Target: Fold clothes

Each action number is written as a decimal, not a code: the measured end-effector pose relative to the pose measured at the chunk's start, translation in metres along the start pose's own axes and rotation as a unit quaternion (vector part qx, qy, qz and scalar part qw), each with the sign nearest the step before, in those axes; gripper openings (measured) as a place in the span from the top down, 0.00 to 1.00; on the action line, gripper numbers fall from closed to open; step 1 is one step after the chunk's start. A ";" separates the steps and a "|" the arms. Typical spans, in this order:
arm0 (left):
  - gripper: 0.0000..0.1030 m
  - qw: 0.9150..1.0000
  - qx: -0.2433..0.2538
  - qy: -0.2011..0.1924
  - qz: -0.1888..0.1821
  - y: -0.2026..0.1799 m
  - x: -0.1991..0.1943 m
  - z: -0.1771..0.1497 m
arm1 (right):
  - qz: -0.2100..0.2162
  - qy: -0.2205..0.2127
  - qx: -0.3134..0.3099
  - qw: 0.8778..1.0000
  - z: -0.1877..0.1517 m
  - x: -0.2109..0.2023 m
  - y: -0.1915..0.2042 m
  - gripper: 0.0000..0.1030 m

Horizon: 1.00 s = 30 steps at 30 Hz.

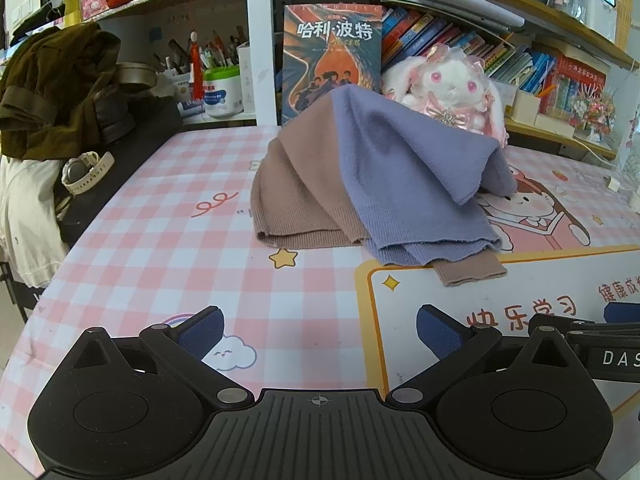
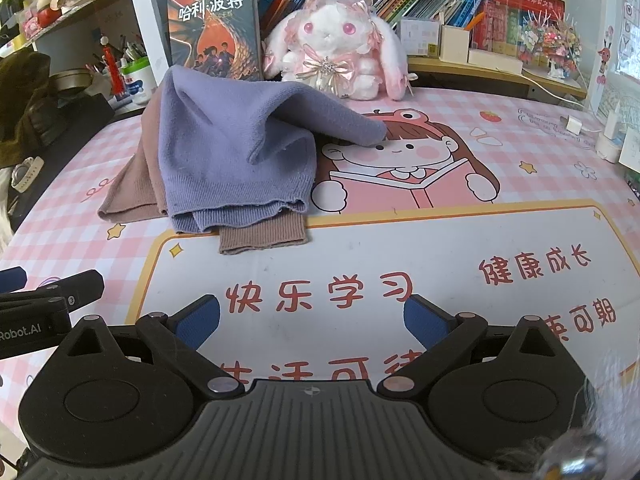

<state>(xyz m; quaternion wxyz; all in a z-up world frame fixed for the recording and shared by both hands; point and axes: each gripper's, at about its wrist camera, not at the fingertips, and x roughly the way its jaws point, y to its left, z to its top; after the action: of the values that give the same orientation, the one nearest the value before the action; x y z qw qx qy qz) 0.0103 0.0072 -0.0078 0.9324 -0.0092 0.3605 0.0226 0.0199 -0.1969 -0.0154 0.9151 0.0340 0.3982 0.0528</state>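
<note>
Both your grippers are hovering wide open, short of the heaped knitwear.

Your left gripper [image 1: 320, 332] is spreading its blue textured pads [image 1: 202, 330] over the glossy pink-checked desk mat [image 1: 160, 248], gripping nothing. Your right gripper [image 2: 312, 320] is doing the same, jaws parted and empty above the white printed panel. Ahead, the purple knit [image 2: 224, 136] is draping in a soft, peaked mound over the brown knit [image 2: 264, 236], whose ribbed cuff is poking out flat beneath the purple's wavy ribbed hem. Behind the pile, a fluffy white-and-pink plush rabbit [image 2: 332, 40] is sitting beside an upright paperback book [image 2: 216, 24].
</note>
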 end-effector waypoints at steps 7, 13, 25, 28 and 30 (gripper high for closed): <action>0.00 1.000 0.001 0.001 -0.003 0.001 0.001 0.000 | -0.001 0.001 0.002 1.000 0.000 0.001 -0.001 0.04; 0.00 1.000 0.000 0.005 -0.003 0.001 0.002 0.001 | -0.002 0.002 0.004 1.000 0.000 0.002 -0.002 0.04; 0.00 1.000 0.001 0.008 -0.008 0.000 0.003 0.001 | -0.002 0.006 0.007 1.000 0.000 0.003 -0.004 0.04; 0.00 1.000 0.001 0.006 -0.013 -0.002 0.003 0.001 | -0.001 0.007 0.009 1.000 0.000 0.004 -0.005 0.04; 0.00 1.000 0.002 0.007 -0.016 -0.003 0.003 0.001 | -0.001 0.009 0.010 1.000 0.000 0.004 -0.006 0.04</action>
<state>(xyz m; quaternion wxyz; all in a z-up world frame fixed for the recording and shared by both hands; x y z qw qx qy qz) 0.0131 0.0045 -0.0092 0.9302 -0.0137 0.3668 0.0069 0.0229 -0.2028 -0.0194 0.9111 0.0424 0.4071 0.0482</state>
